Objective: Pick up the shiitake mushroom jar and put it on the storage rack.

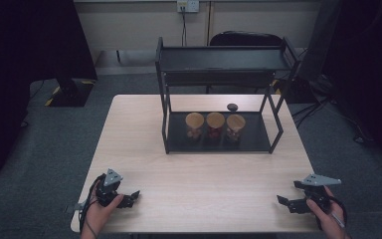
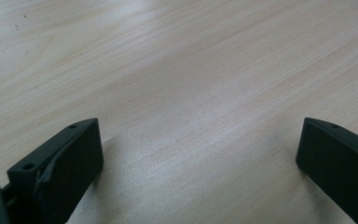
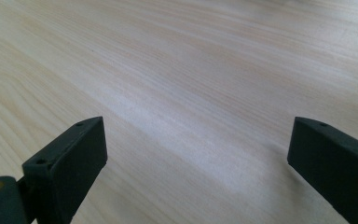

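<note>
Jars (image 1: 215, 124) stand on rack (image 1: 219, 145); both grippers' jaws apart.

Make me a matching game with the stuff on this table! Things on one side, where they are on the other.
Things:
1. jars
2. small black thing
3. left gripper
4. right gripper

Places:
A. near the table's front right corner
B. on the table behind the jars
C. on the rack's bottom shelf, in a row
D. near the table's front left corner

Pairs: 1-C, 2-B, 3-D, 4-A
</note>
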### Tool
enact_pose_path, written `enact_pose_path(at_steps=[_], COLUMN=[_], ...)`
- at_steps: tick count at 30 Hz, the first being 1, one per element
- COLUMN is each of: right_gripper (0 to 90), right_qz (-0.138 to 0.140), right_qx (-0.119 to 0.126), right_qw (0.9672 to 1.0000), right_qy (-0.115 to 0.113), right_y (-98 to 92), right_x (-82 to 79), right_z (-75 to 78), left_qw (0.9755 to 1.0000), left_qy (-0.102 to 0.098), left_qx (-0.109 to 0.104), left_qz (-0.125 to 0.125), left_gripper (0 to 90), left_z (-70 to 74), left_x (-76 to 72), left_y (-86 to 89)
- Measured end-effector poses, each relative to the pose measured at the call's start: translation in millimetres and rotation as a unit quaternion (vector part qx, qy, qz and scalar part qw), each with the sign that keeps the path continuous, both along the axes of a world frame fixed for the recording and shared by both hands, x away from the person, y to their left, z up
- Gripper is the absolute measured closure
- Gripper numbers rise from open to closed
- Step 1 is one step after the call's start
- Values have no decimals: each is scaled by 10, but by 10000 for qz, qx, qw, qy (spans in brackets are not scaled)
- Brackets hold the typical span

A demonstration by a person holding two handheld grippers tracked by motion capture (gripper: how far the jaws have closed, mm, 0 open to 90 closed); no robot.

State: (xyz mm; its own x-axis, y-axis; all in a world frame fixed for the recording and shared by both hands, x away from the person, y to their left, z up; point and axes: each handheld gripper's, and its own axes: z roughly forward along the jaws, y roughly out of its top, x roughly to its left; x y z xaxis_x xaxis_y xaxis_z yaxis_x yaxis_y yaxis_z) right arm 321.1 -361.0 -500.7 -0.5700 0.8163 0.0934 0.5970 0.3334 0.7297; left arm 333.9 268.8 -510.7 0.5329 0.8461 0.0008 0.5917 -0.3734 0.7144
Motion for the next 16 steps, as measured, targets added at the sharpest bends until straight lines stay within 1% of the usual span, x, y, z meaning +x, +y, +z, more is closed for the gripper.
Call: enact_pose_path(at_steps=[3,5,7,12,13,14,16], right_gripper=[38,36,32,16,16,16,0], right_qz=[37,70,82,168,213,238,292], right_qx=[-111,-105,-202,-306,-379,-505,-630], right_qw=[9999,9999,9997,9994,9990,9984,9976], right_qy=[31,79,100,69,71,23,5], right_y=[-32,-55,-76,-94,-89,-81,-62], right_x=[-26,-44,-64,-91,-93,-93,-95], right_z=[-9,-19,-33,-45,-44,-48,-53], left_qw=[10000,10000,10000,10000,10000,10000,10000], left_qy=[0,0,0,-1,-1,-2,-1], left_qx=[0,0,0,-2,0,-2,-2], left_qz=[0,0,0,1,0,1,2], left_gripper=[2,2,2,2,2,2,2], left_z=[0,0,0,0,0,0,0], left_x=[0,0,0,0,0,0,0], left_y=[0,0,0,0,0,0,0])
